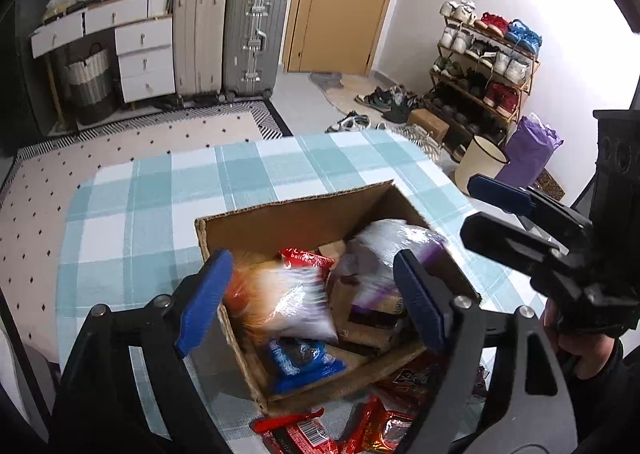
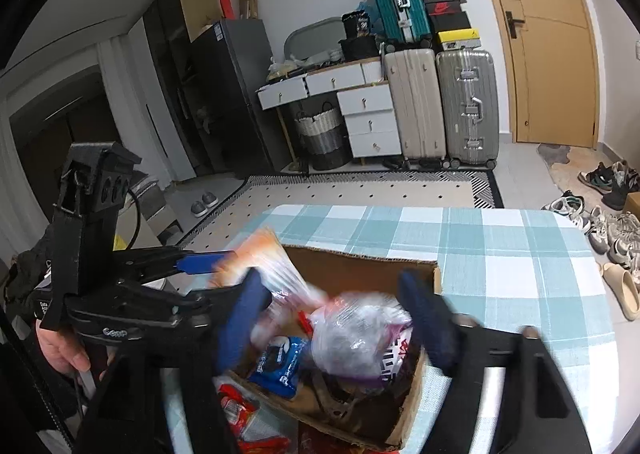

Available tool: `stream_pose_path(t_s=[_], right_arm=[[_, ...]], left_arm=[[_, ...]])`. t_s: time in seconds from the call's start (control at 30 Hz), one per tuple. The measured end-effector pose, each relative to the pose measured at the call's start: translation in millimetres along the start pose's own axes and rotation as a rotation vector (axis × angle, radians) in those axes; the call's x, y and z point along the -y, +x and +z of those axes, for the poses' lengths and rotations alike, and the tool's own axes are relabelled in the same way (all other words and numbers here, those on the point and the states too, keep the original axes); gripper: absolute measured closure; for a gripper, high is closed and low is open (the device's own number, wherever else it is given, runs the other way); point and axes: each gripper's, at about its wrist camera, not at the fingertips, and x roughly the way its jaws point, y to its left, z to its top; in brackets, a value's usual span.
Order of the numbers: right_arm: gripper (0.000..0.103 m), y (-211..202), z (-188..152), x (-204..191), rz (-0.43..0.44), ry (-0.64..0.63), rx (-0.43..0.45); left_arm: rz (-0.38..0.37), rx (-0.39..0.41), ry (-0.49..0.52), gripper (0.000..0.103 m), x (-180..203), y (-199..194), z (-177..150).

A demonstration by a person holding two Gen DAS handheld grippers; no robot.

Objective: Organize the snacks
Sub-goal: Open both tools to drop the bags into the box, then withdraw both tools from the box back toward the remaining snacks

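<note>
An open cardboard box (image 1: 280,218) (image 2: 352,260) stands on a teal-checked table and holds several snack packs. An orange-and-clear bag (image 1: 288,302) (image 2: 276,270), blurred with motion, lies over the box's left side, between my left gripper's open fingers. My left gripper (image 1: 316,298) (image 2: 208,274) hovers open above it. A clear bag with purple print (image 1: 380,258) (image 2: 356,334) lies at the box's right side, below my open right gripper (image 2: 340,326) (image 1: 484,210). A blue cookie pack (image 1: 300,362) (image 2: 280,362) lies in the box's near corner.
Red snack packs (image 1: 320,434) (image 2: 236,414) lie on the table (image 1: 160,190) beside the box on its near side. Beyond the table are a dotted rug, suitcases, white drawers, a shoe rack and a wooden door.
</note>
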Motion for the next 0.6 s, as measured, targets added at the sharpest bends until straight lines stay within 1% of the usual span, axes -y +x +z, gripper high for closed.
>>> stream_pose_path(t_s=[0.1, 0.3, 0.6], right_arm=[[0.024, -8.5, 1.2, 1.3, -0.002, 0.009, 0.014], [0.024, -27.1, 1.6, 1.1, 0.002, 0.023, 0.032], [0.024, -63.4, 2.6, -18.8, -0.005, -0.006, 0.073]], left_arm=[[0.018, 0.008, 0.010, 0.022, 4.0, -10.1, -2.1], [0.024, 0.022, 0.017, 0.022, 13.6, -33.4, -8.4], [0.046, 0.055, 0.028, 0.022, 29.9, -72.1, -15.7]])
